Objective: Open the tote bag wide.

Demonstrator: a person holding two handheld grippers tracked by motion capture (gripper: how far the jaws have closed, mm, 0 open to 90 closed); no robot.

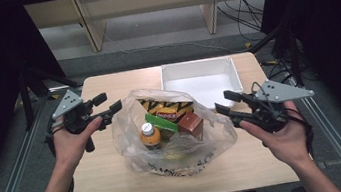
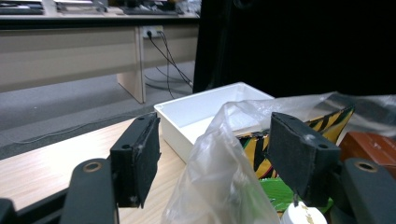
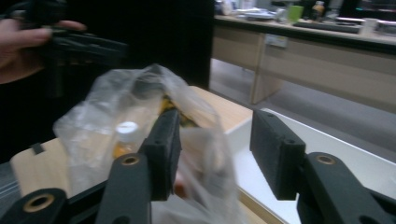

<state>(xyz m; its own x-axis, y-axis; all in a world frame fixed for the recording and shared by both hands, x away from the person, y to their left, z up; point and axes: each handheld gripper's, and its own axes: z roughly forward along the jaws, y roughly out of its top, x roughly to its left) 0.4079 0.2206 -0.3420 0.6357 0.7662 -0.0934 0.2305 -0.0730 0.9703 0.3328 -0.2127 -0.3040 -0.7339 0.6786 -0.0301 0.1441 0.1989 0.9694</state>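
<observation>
Bag (image 1: 172,126) sits mid-surface, still full: bottle (image 1: 150,135), brown box (image 1: 191,122), striped pack (image 1: 166,107) all inside. Tray (image 1: 200,80) behind it holds nothing, so unpacking looks unstarted. Left gripper (image 1: 110,110) fingers spread, nothing between, just beside bag's left rim. Right gripper (image 1: 228,102) fingers spread too, empty, near bag's right rim; no contact either side.

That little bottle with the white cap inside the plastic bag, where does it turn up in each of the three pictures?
High view: the bottle stands at the bag's left-centre, orange below its white cap.
Left gripper view: just its white cap peeks in at the bottom edge, below the right-hand finger.
Right gripper view: it shows blurred through the plastic, left of the left-hand finger.
Shared landmark: the white tray beyond the bag.
</observation>
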